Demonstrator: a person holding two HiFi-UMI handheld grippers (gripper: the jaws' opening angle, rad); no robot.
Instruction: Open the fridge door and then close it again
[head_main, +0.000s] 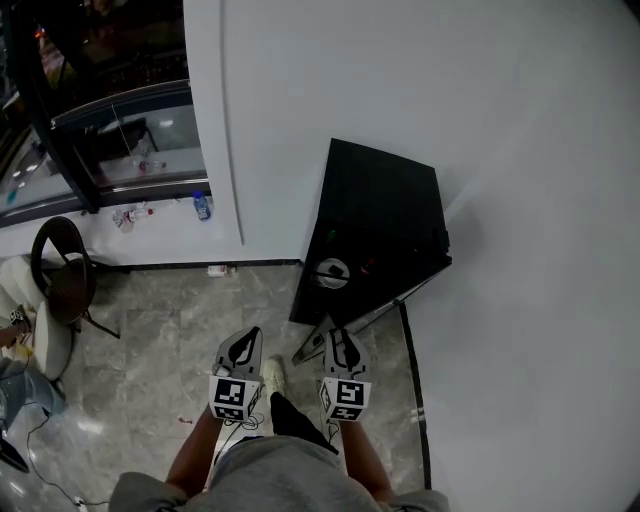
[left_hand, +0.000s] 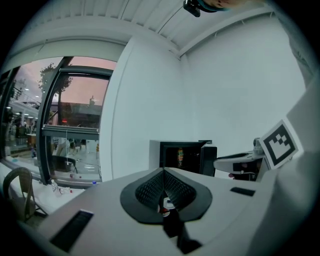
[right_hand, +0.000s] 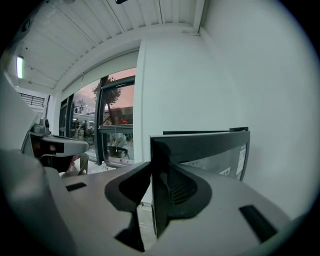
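Grey marble floor (head_main: 170, 330), white wall (head_main: 450, 90), black fridge (head_main: 385, 220), window (head_main: 120, 130)

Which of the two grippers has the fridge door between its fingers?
The right gripper: the edge of the open fridge door sits clamped between its fingers. The left gripper is shut on nothing, away from the door.

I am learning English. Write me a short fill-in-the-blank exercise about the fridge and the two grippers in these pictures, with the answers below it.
1. The door of the black fridge is ___.
2. The edge of the fridge door stands between the jaws of the ___ gripper.
3. The left gripper has its jaws ___, with nothing between them.

Missing words: open; right; shut
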